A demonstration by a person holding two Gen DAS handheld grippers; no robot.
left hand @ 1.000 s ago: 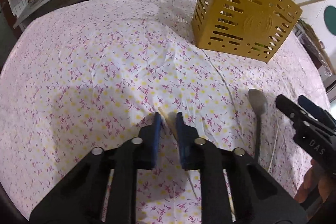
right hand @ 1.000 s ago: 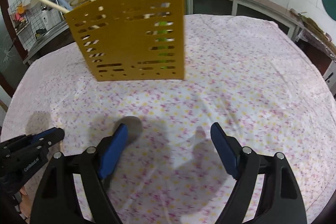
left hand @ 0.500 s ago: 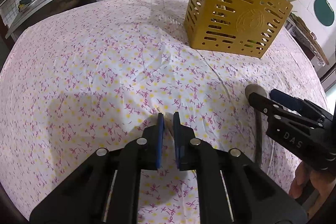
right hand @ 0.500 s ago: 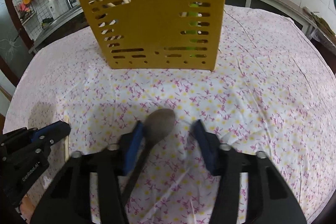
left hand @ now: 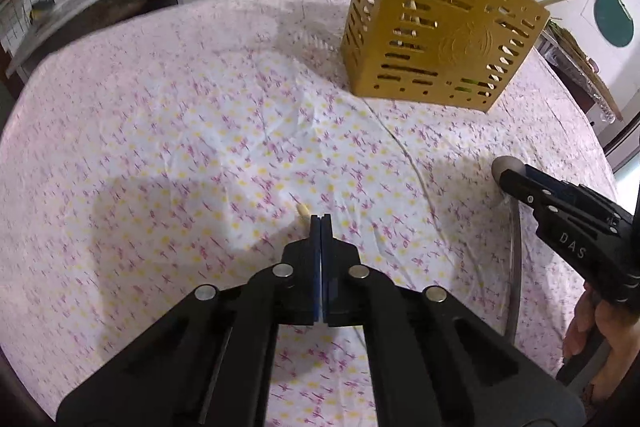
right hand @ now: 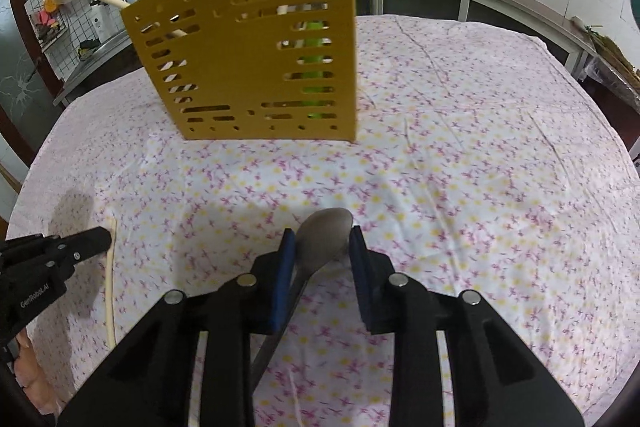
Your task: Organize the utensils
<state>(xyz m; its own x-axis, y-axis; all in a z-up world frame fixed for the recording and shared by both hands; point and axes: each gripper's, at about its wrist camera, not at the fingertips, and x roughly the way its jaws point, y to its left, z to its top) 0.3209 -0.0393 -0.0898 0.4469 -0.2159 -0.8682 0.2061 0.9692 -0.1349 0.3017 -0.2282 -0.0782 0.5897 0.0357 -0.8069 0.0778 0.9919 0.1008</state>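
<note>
Two black plastic grippers with blue pads over a wrinkled floral tablecloth (left hand: 180, 115). Left gripper (left hand: 320, 217) clamped tight on a thin pale wooden chopstick (left hand: 302, 210), tip poking out ahead of the pads. Right gripper (right hand: 322, 241) closing, narrow, around a smooth grey metal spoon (right hand: 323, 237) bowl; contact unclear. Yellow slotted plastic utensil caddy (right hand: 256, 67) stands behind on the cloth, holding wooden sticks. Writing: "DAS" on right gripper, "GenRobot.AI" on left.

Left gripper (left hand: 321, 217) clamped; right gripper (right hand: 322, 241) (angled down) closing.
</note>
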